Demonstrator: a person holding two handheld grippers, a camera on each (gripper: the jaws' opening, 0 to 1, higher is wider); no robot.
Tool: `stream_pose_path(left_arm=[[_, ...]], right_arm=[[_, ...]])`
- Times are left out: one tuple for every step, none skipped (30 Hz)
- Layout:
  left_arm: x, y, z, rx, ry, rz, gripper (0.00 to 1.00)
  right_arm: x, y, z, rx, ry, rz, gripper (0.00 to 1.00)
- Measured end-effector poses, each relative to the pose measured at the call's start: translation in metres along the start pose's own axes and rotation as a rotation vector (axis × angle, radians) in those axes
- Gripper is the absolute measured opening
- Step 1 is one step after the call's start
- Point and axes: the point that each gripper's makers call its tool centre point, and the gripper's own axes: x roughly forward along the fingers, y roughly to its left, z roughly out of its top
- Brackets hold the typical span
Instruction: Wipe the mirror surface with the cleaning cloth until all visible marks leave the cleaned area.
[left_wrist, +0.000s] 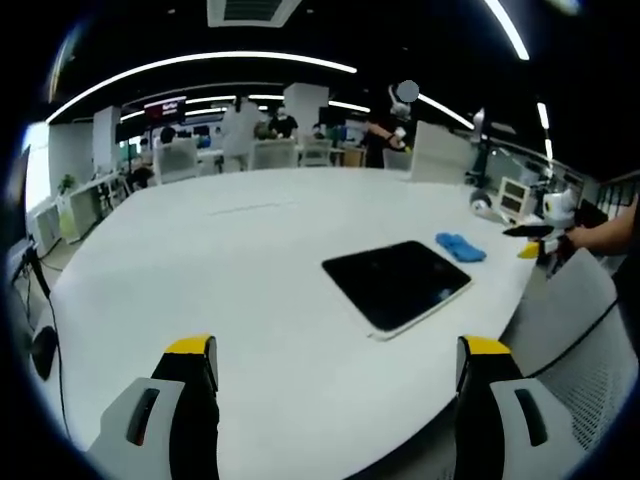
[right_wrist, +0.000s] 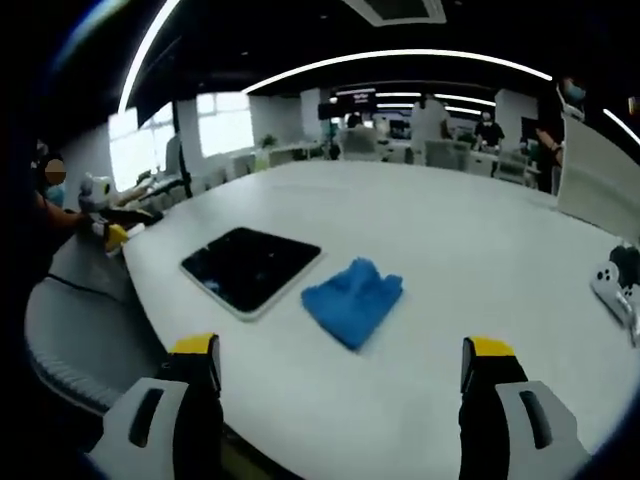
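Observation:
A dark rectangular mirror (left_wrist: 397, 285) with a white frame lies flat on the white table (left_wrist: 230, 260), near its edge. A crumpled blue cleaning cloth (left_wrist: 460, 247) rests just beyond the mirror's far corner. My left gripper (left_wrist: 338, 350) is open and empty, hovering short of the mirror. In the right gripper view the cloth (right_wrist: 352, 298) lies ahead, with the mirror (right_wrist: 250, 268) to its left. My right gripper (right_wrist: 342, 350) is open over the table (right_wrist: 470, 230), short of the cloth. Each gripper appears small in the other's view: the right gripper (left_wrist: 535, 240), the left gripper (right_wrist: 115, 228).
A grey mesh chair (left_wrist: 590, 340) stands at the table edge beside the mirror. A white controller-like device (right_wrist: 615, 285) lies on the table to the right. Small white devices (left_wrist: 515, 195) sit past the cloth. Chairs and people stand in the far background (left_wrist: 270, 135).

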Motion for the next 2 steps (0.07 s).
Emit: stream_pose_path(left_arm=[[0.0000, 0.0002, 0.0002, -0.002, -0.002, 0.001, 0.99], [0.0001, 0.0002, 0.0001, -0.003, -0.001, 0.000, 0.99]], right_arm=[[-0.0009, -0.0019, -0.0006, 0.009, 0.001, -0.004, 1.00], [-0.0013, -0.0023, -0.0003, 0.014, -0.004, -0.004, 1.00]])
